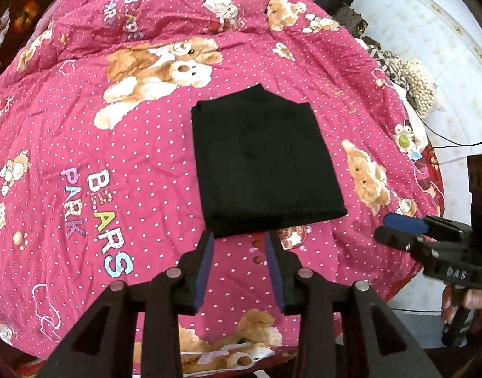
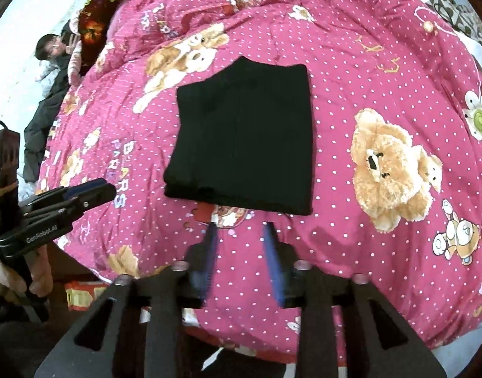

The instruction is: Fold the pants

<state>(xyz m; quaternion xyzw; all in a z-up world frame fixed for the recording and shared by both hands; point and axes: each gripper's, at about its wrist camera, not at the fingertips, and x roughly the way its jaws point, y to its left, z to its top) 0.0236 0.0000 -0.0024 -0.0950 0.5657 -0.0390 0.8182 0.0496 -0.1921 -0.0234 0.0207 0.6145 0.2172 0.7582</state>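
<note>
- The black pants (image 1: pixel 263 163) are seen folded into a compact rectangle, laid flat on the pink bear-print quilt (image 1: pixel 83 145)
- The left gripper (image 1: pixel 239 239) is held with fingers apart, empty, at the bundle's 6 o'clock edge
- The right gripper (image 2: pixel 239 230) is likewise spread and empty, just short of that edge

A big pink blanket (image 1: pixel 83 145) with white dots and teddy bears covers the bed. Black pants (image 1: pixel 259 163), folded into a neat flat stack, lie on it in the middle. At 9 o'clock of the pants are the words "BEARS PARK".
</note>
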